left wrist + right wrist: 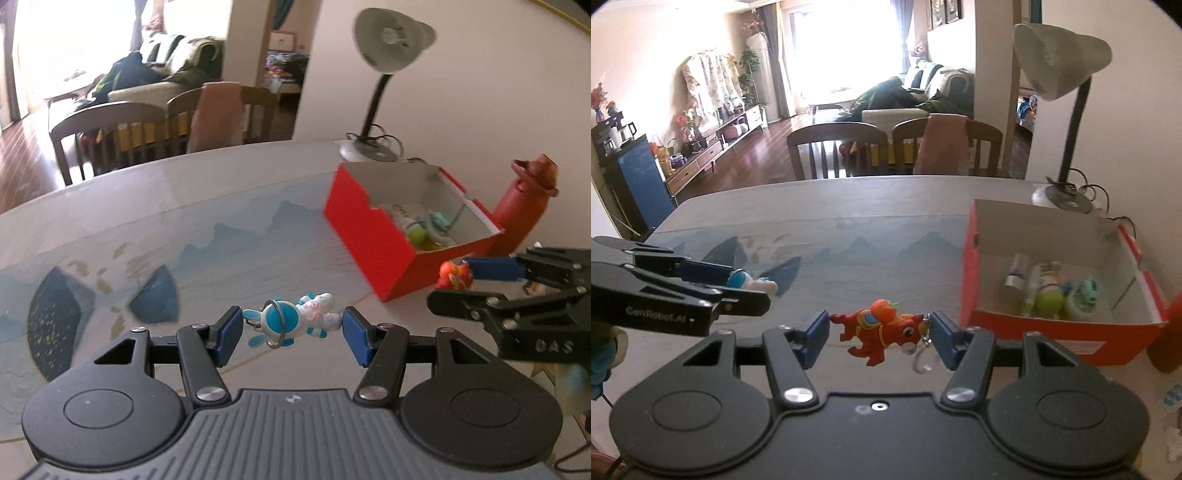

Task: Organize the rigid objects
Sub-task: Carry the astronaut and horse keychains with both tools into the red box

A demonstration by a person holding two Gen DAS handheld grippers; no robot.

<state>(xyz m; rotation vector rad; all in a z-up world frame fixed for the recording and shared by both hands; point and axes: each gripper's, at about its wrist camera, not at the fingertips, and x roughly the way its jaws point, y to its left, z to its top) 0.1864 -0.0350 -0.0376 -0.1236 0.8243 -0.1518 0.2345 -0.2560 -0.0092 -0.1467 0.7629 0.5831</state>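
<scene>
In the red box [1052,332] at two o'clock several toys already lie; I hold the astronaut keychain [295,321] clamped in the left gripper [291,326] and the red horse keychain [882,328] clamped in the right gripper [879,332], both half-open, neither boxed yet.

Desk lamp [1060,62] at table's [849,199] far corner; wooden chairs [836,146] behind; red bottle [517,210] upright.

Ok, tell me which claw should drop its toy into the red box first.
Probably the right claw: holding the red horse keychain, it sits nearer the red box than the left claw with the blue-and-white rabbit astronaut keychain.
</scene>
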